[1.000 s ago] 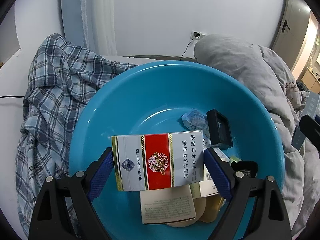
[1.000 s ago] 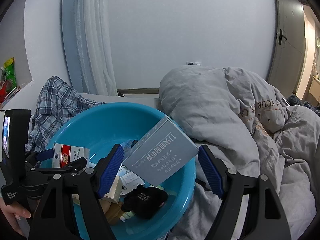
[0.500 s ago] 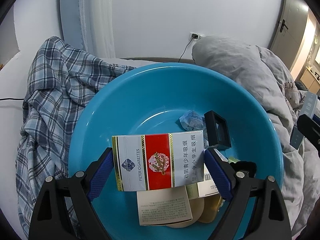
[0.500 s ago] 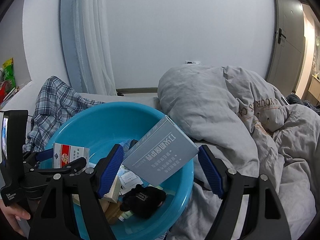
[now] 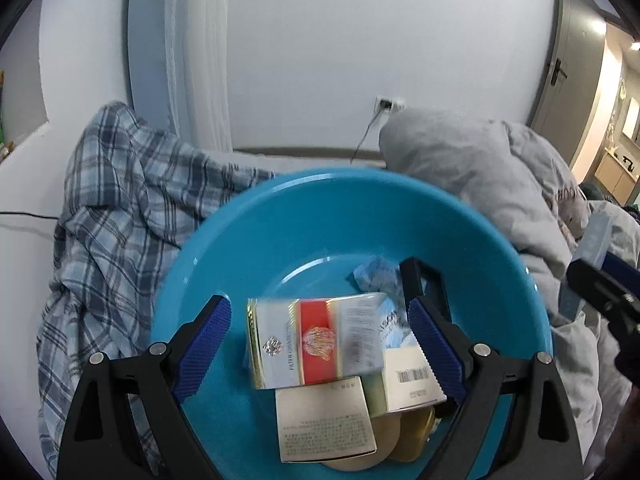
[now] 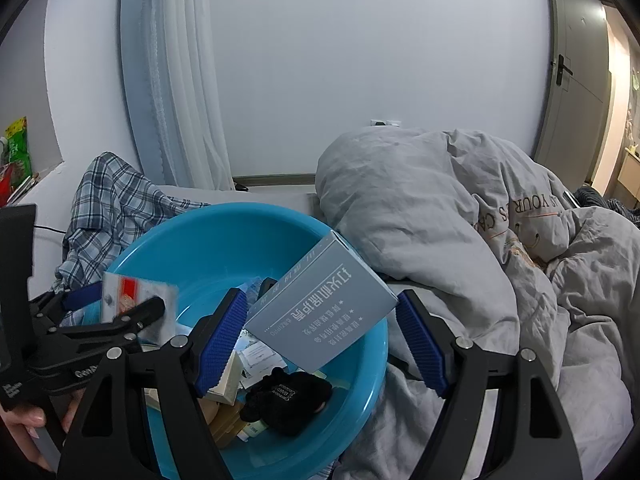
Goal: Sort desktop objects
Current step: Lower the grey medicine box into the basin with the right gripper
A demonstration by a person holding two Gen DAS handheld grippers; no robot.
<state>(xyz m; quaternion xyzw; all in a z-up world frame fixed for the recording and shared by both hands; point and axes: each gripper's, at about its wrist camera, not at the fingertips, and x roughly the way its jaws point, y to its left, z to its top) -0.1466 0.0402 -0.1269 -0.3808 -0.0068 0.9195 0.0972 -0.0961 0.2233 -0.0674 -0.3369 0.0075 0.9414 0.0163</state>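
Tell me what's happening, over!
Left gripper open, cigarette pack blurred, loose between its fingers over the blue basin. Right gripper grips grey box. Nothing blocking.

From my remote seat I log a bright turquoise basin (image 5: 500,248) beside a crumpled shirt (image 5: 120,216) in blue, white and navy plaid, with a pale grey duvet (image 6: 460,208) carrying orange-brown lettering. The cigarette pack (image 5: 316,344) reads silver-white with a red central band, gold edging and a gold crest; under it I note a cream box (image 5: 326,424) with small dark print, a white box (image 5: 412,380) with a black barcode, and a light blue crinkled wrapper (image 5: 376,274). The fingers (image 5: 204,342) have ribbed royal-blue pads on matte black frames, the carton (image 6: 324,304) is slate grey with white characters, and a black glove (image 6: 290,396) shows tiny white text.
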